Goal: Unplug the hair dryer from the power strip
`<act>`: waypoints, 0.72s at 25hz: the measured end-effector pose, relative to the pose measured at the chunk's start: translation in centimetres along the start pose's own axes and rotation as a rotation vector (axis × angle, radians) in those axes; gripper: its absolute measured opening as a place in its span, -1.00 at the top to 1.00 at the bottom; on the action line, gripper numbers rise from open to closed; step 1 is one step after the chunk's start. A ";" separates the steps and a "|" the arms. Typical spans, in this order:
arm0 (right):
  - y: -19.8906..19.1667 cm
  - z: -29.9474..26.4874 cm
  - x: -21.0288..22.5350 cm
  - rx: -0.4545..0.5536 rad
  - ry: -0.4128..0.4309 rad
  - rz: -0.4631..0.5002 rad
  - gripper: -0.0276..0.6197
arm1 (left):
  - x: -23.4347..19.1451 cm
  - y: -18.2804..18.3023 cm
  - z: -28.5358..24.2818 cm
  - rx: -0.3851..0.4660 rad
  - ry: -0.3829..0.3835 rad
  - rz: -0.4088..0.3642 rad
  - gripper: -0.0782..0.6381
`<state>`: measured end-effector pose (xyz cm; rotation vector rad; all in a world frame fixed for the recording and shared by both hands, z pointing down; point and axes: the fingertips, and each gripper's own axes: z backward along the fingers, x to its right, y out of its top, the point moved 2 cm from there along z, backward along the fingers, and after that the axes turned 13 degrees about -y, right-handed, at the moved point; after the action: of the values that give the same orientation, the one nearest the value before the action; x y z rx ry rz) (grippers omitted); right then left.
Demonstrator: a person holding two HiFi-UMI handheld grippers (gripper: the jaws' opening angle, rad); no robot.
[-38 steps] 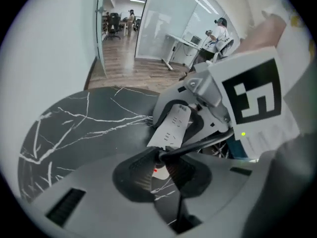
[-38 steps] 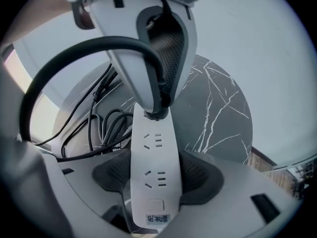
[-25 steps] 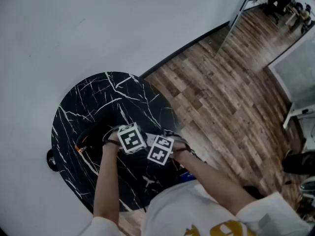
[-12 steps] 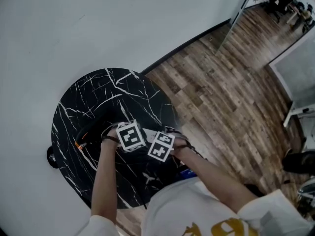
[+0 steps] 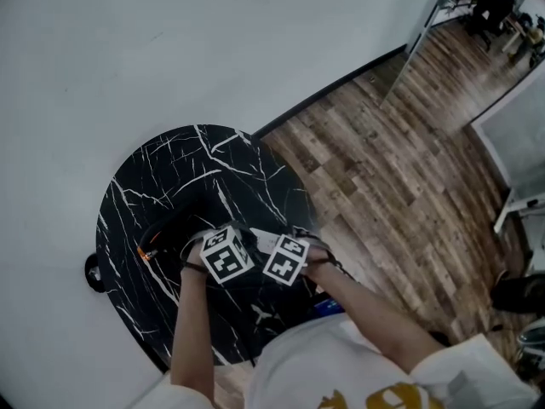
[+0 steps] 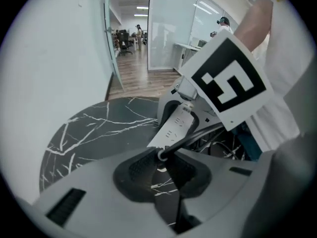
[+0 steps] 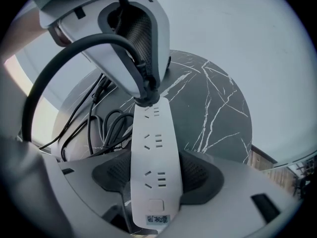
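Observation:
A white power strip (image 7: 153,152) lies across the black marble table (image 5: 170,169). My right gripper (image 7: 154,177) is shut on its near end, just above the switch. At the far end sits the black plug (image 7: 144,99), with my left gripper (image 6: 162,168) shut on it. I cannot tell whether the plug is still seated. The black cord (image 6: 198,135) runs up and right from the left gripper's pads, over the power strip (image 6: 174,127). In the head view both marker cubes sit side by side, and a dark hair dryer (image 5: 166,228) with an orange mark lies to their left.
Loops of black cable (image 7: 101,128) lie on the table left of the strip. The round table's edge drops to wood flooring (image 5: 383,169) on the right and stands by a white wall (image 5: 170,49). A small black round object (image 5: 92,273) sits below the table's left edge.
The left gripper has tilted a little while keeping its hold at the strip's far end. The right gripper has stayed put on the strip.

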<state>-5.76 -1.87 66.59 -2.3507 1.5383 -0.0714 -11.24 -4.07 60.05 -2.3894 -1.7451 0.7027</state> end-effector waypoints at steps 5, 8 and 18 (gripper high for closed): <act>-0.5 0.0 0.1 0.021 0.001 -0.007 0.06 | 1.5 -2.4 1.2 0.140 0.244 0.098 0.64; -0.8 0.0 0.4 0.026 -0.006 -0.020 0.06 | 2.7 -3.9 2.0 0.221 0.312 0.161 0.64; 1.8 4.6 2.3 0.268 -0.093 -0.219 0.06 | 3.1 -5.1 2.3 0.327 0.426 0.258 0.62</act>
<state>-5.44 -3.46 61.41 -2.2613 1.1457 -0.2031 -15.93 0.12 58.81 -2.3322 -1.0813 0.4172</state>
